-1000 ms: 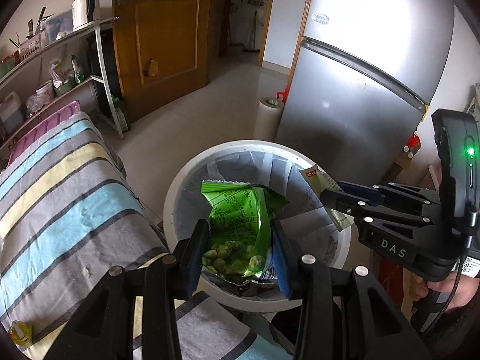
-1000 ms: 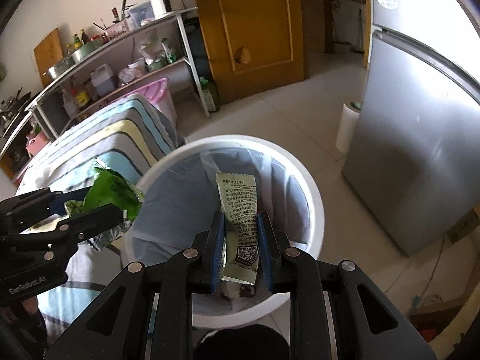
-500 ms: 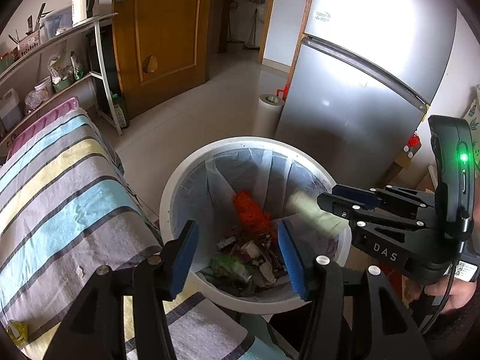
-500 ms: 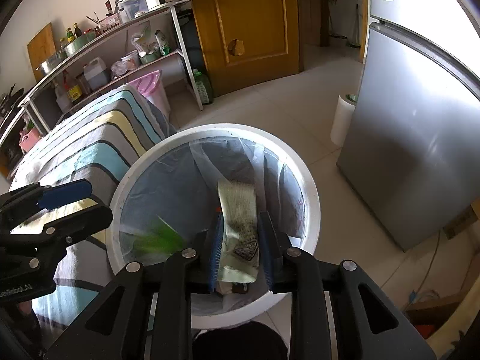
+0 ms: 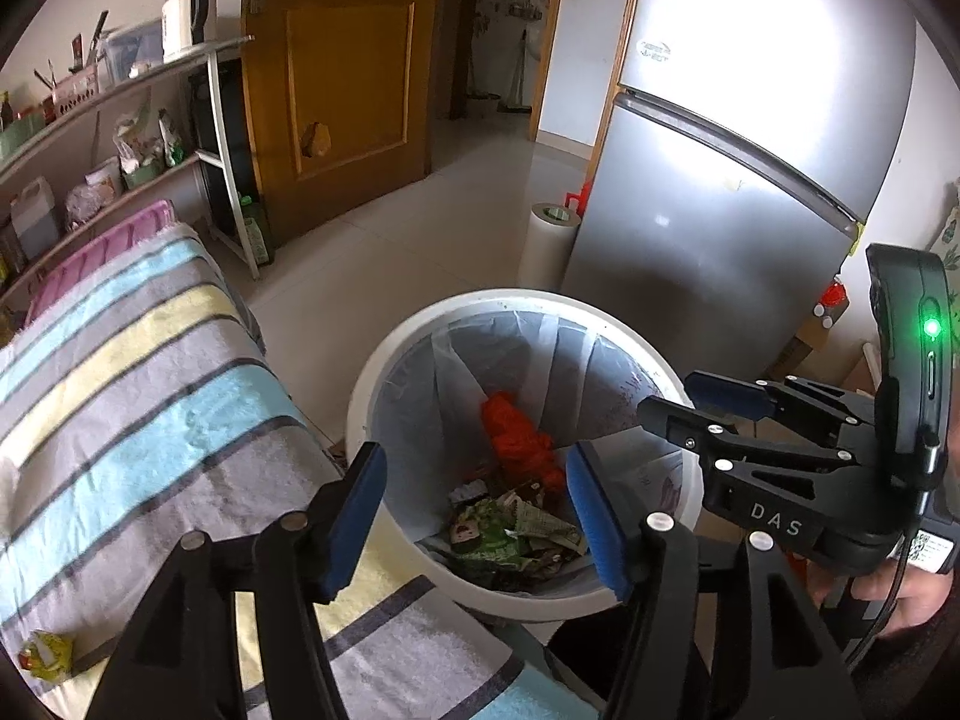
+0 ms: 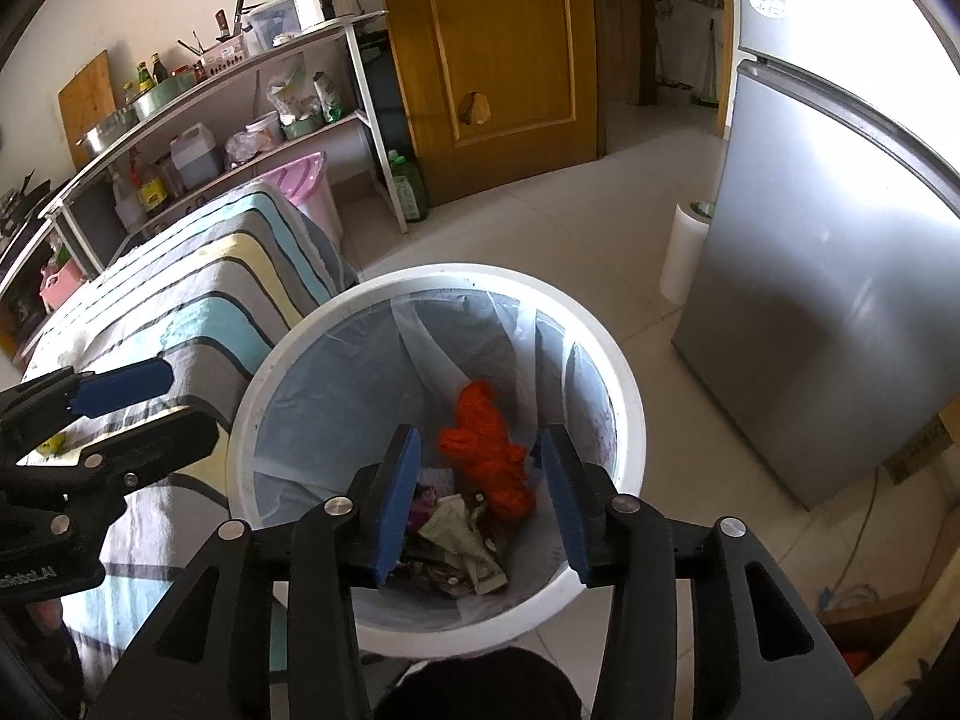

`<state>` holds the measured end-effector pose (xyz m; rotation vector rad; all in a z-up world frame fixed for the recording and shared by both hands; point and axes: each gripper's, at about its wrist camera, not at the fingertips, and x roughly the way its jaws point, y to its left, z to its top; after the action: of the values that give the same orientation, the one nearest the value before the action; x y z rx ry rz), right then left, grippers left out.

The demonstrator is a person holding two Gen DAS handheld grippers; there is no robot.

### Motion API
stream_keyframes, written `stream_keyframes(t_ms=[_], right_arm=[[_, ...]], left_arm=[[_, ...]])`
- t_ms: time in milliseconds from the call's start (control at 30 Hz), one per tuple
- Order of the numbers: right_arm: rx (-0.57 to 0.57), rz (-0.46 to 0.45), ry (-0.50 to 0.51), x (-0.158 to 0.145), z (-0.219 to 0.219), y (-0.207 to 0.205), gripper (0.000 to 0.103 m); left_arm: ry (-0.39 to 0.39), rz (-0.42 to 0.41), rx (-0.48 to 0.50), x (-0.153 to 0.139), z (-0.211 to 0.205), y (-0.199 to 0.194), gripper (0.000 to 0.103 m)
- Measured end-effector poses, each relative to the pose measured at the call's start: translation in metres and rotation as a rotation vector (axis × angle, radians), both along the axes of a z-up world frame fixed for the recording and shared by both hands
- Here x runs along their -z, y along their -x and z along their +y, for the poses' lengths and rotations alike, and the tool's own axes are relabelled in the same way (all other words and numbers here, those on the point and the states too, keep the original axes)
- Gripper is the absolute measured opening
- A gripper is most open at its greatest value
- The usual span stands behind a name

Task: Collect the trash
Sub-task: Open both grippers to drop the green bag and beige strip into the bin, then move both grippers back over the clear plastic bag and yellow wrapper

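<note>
A white trash bin (image 5: pixel 372 378) (image 6: pixel 624 384) with a clear liner stands on the floor under both grippers. At its bottom lie an orange crumpled bag (image 5: pixel 516 444) (image 6: pixel 486 450), a green snack bag (image 5: pixel 492 534) and a pale wrapper (image 6: pixel 474 546) among other scraps. My left gripper (image 5: pixel 474 510) hangs over the bin's near rim, its jaws opening with nothing between the blue pads. My right gripper (image 6: pixel 480 492) hovers over the bin too, jaws opening and empty. Each gripper shows from the side in the other's view.
A striped towel (image 5: pixel 120 396) covers the surface left of the bin, with a small yellow wrapper (image 5: pixel 42 654) near its front edge. A silver fridge (image 5: pixel 738 192) stands right of the bin, a white roll (image 5: pixel 549 240) beside it. Cluttered shelves (image 6: pixel 198 120) and a wooden door (image 6: pixel 498 60) lie beyond.
Both grippers opened. The green snack bag dropped from the left one and the pale wrapper from the right one; both now lie in the bin.
</note>
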<state>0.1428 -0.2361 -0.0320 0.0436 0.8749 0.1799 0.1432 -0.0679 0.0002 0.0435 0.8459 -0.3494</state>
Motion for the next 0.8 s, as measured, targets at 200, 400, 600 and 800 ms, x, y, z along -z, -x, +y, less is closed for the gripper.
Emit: stream_keyframes(t_ms=[200, 400, 600, 800], right_arm=[[-0.001, -0.017, -0.004, -0.007, 0.009, 0.002, 0.047], [-0.020, -0.030, -0.010, -0.014, 0.023, 0.004, 0.047], [-0.059, -0.050, -0.016, -0.023, 0.044, 0.007, 0.047], [-0.108, -0.065, -0.028, -0.029, 0.071, 0.009, 0.048]], left_arm=[[0.006, -0.026, -0.029, -0.009, 0.015, 0.005, 0.067], [0.014, -0.044, -0.063, -0.016, 0.035, 0.011, 0.067], [0.016, -0.071, -0.110, -0.025, 0.062, 0.019, 0.068], [0.020, -0.089, -0.171, -0.032, 0.095, 0.027, 0.068]])
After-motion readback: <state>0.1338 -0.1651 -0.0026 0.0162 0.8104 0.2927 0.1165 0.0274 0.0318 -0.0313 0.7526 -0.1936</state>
